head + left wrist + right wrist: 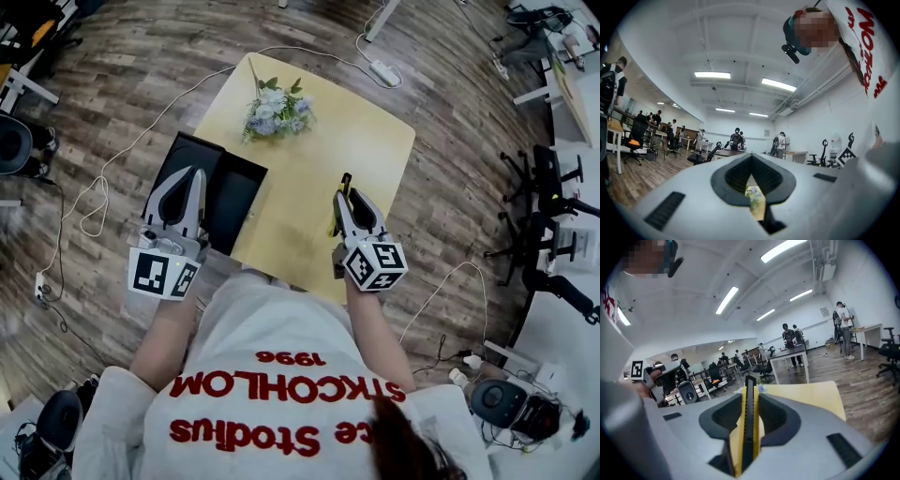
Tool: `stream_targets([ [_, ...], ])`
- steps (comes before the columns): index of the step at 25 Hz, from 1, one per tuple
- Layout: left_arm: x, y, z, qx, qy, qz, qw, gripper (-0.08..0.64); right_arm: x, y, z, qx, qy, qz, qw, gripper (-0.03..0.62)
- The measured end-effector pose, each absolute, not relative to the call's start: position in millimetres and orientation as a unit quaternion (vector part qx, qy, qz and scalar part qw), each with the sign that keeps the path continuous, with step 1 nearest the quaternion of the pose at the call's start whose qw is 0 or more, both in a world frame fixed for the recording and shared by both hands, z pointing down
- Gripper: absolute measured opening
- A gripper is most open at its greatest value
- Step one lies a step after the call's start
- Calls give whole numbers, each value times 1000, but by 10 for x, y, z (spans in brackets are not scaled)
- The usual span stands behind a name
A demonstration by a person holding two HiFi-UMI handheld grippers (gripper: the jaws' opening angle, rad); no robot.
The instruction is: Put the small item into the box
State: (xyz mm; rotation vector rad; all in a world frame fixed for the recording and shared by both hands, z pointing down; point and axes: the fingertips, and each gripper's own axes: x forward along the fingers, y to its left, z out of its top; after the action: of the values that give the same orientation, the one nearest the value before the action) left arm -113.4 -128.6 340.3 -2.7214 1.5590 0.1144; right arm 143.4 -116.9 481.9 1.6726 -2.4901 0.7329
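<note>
Hiding the small item (344,181) partly: right gripper (349,196).

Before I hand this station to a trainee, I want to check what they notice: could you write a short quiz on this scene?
1. True or false: the fingers of the right gripper are clamped on a yellow-and-black utility knife.
2. Which of these lies on the table? A) flowers B) a mug C) a laptop
3. In the head view, which thing does the left gripper show over?
Key: 1 true; 2 A; 3 the black box.
</note>
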Motion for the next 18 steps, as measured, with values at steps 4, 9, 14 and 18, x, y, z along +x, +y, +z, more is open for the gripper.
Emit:
stream_targets([
  [4,-1055,-1316,3347,-870,491,39,5,2,1587,-1188,4395,560,-806,194,-18,112],
  [9,-980,-1355,3280,-872,487,42,6,2,1757,-1165,3901,575,-801,152,-63,112],
  [14,-876,-1365,3167,-875,481,49,14,2,1930,-1073,3407,588,-798,90,-97,112],
  [18,-875,-1441,3108,-873,484,49,19,2,2001,-1038,3100,602,-788,54,-116,112],
])
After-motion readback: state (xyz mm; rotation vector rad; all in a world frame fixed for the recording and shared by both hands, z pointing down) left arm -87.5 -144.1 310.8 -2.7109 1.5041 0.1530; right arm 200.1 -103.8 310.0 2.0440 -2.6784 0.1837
